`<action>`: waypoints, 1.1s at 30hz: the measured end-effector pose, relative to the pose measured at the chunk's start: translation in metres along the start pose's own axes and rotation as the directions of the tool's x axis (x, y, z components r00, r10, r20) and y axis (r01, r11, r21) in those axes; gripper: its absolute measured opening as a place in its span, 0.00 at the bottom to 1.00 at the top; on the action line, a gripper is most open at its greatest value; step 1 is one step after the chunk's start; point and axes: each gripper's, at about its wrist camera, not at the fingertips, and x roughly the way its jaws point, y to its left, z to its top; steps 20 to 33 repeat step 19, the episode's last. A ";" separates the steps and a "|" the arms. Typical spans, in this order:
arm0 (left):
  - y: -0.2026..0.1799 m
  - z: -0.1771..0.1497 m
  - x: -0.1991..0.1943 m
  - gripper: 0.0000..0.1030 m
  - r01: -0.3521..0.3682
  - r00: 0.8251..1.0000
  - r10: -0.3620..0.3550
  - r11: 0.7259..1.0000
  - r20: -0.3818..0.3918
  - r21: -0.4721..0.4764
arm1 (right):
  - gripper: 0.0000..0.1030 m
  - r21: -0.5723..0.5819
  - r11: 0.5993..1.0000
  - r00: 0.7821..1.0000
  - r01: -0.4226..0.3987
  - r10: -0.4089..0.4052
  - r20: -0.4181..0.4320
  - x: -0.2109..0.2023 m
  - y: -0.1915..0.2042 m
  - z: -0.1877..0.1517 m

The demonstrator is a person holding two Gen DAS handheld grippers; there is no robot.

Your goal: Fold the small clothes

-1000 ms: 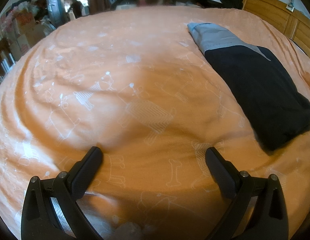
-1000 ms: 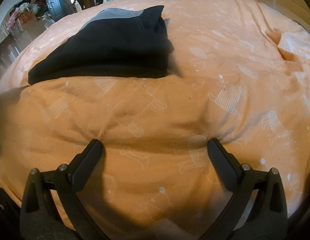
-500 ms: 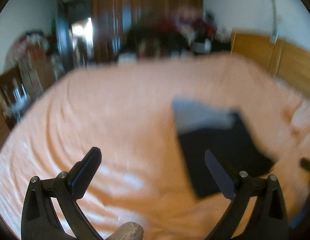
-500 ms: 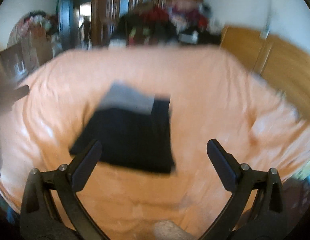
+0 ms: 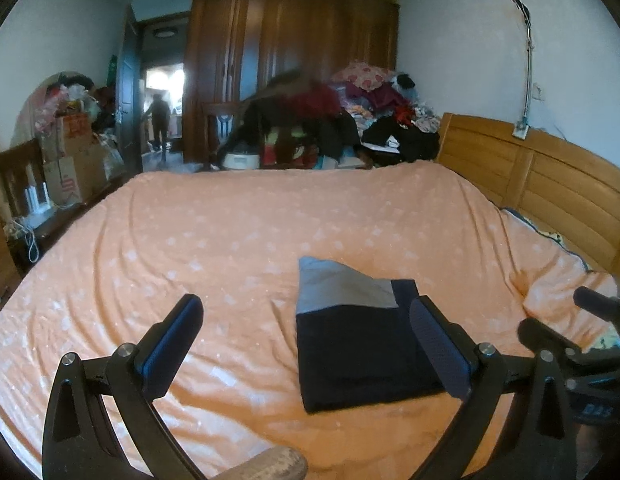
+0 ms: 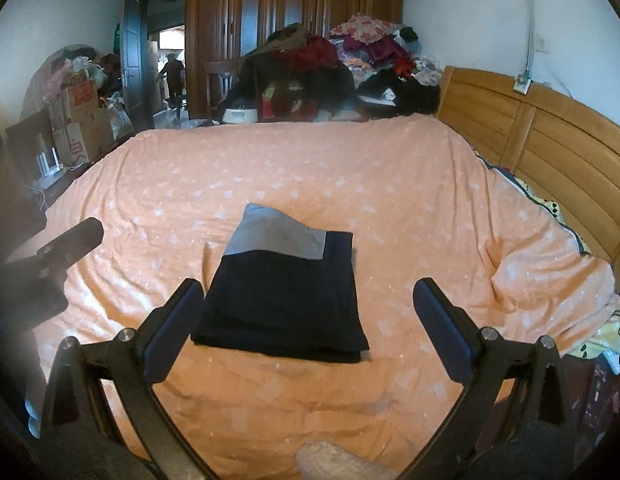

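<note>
A folded dark navy garment with a grey band (image 5: 350, 340) (image 6: 282, 296) lies flat on the orange bedspread (image 5: 230, 240) (image 6: 310, 168). My left gripper (image 5: 306, 320) is open and empty, held up off the bed to the left of the garment. My right gripper (image 6: 306, 300) is also open and empty, raised in front of the garment's near edge. Each gripper shows at the edge of the other's view: the right one at the right of the left wrist view, the left one at the left of the right wrist view.
A wooden headboard (image 5: 550, 184) (image 6: 550, 136) runs along the right side. A pile of clothes (image 5: 342, 120) (image 6: 342, 64) sits past the far edge, before a wooden wardrobe (image 5: 290, 48). Boxes and bags (image 5: 70, 148) stand at the left. A person (image 6: 173, 76) is in the doorway.
Both grippers have lifted and pulled back from close over the bedspread, so the whole bed and room now show. The folded garment has stayed in place. Both stay open.
</note>
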 end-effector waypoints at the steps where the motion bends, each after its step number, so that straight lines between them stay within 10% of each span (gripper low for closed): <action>1: -0.002 0.001 0.001 1.00 -0.004 1.000 0.004 1.000 -0.005 0.006 | 0.99 0.005 1.000 1.000 -0.005 0.005 -0.004 -0.001 0.000 -0.002; 33: -0.016 0.022 0.018 1.00 -0.005 1.000 0.005 0.999 -0.002 0.040 | 1.00 0.039 0.997 0.998 -0.069 0.070 -0.011 -0.004 0.001 -0.004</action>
